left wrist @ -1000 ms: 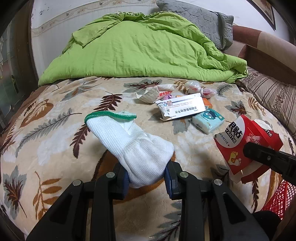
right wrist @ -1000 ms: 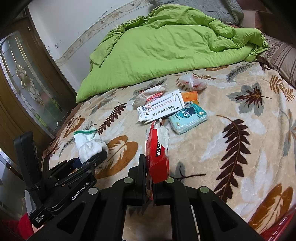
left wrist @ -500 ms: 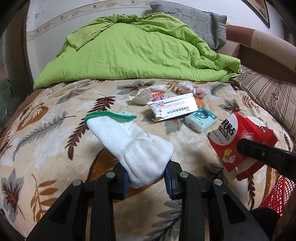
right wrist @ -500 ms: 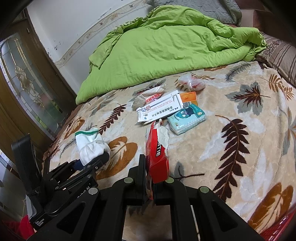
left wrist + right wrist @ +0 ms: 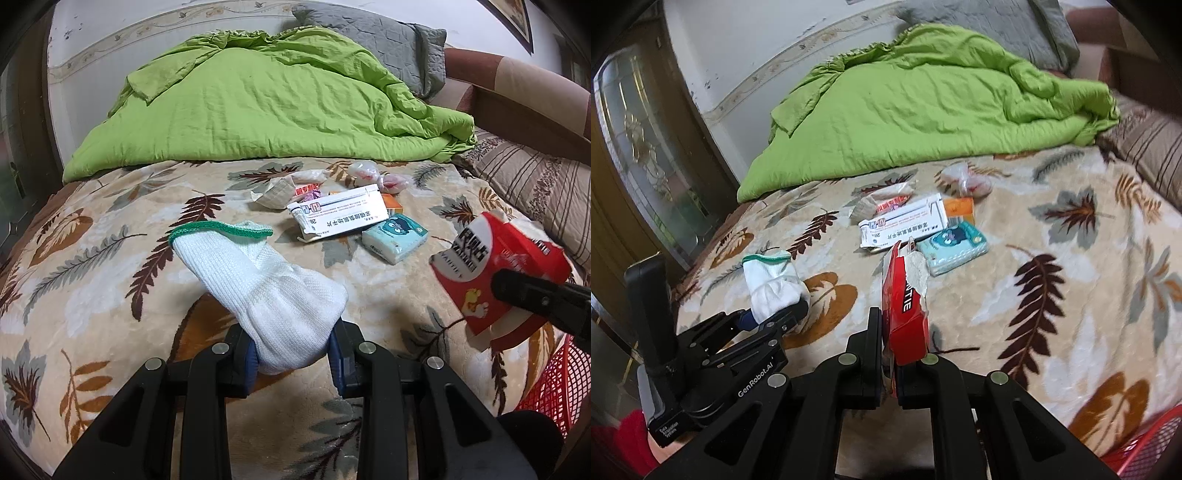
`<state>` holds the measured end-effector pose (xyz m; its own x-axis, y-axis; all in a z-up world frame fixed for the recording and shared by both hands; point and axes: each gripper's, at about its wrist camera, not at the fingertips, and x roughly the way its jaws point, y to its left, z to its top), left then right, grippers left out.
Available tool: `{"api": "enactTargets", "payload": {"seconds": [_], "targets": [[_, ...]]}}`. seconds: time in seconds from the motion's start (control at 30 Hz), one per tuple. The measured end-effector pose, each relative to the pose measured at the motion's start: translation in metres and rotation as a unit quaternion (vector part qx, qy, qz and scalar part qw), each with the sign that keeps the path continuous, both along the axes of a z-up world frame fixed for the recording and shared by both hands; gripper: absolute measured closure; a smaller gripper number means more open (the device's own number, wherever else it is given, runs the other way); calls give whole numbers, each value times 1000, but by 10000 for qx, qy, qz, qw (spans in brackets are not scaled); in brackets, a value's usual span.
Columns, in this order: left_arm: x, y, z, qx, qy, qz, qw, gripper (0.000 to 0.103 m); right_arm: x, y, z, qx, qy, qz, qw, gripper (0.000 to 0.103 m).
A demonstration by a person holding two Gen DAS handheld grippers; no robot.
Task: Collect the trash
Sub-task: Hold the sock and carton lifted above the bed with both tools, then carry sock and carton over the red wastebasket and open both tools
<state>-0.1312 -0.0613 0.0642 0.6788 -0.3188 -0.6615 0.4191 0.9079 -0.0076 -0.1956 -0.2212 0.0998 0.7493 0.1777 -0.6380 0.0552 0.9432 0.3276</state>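
Left wrist view: my left gripper (image 5: 293,349) is clamped on the sock (image 5: 266,291), jaws pinching its toe end, green cuff pointing away over the blanket (image 5: 92,295). Sock sits above the bed, well apart from the trash pile. Pile is mid-bed: white box (image 5: 338,218) on top, orange box (image 5: 391,204) touching behind it, tissue pack (image 5: 395,240) just beside on the right, crumpled wrappers (image 5: 291,188) and a plastic bag (image 5: 373,175) behind. Right gripper (image 5: 535,297) comes in from the right edge, holding the red box (image 5: 491,273) up off the blanket; I can only see one finger from here. Red basket (image 5: 546,380) is low right, past the bed edge. Open blanket to the left and front of the sock; green duvet (image 5: 266,107) blocks the far side, striped pillow (image 5: 535,184) the right.

Right wrist view: right gripper (image 5: 894,354) jaws are closed on the red box (image 5: 905,306), held edge-on, torn top pointing at the pile. White box (image 5: 905,225) and tissue pack (image 5: 955,245) lie just beyond it, not touching. Left gripper (image 5: 775,319) is at my left with the sock (image 5: 772,284), near the bed's left edge; a glass door (image 5: 642,155) stands past that edge. Wide bare blanket (image 5: 1071,295) to the right. Basket rim (image 5: 1152,443) shows at the bottom right corner, off the bed. This view is a bit blurred.
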Motion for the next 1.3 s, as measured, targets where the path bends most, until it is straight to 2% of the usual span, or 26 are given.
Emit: {"api": "enactTargets", "payload": {"seconds": [0.33,0.93,1.3], "targets": [[-1,-1,0,16,-14,-9,10000,73,-6,-7,-1,209,100,-25,9997,97],[-12,-11,8,80,-49,-308,9995,73,-38,-35,13,497,-14,-324,9982,97],[-37,-35,25,9,10,-795,9968,73,-77,-68,21,630,-63,-728,9953,97]]}}
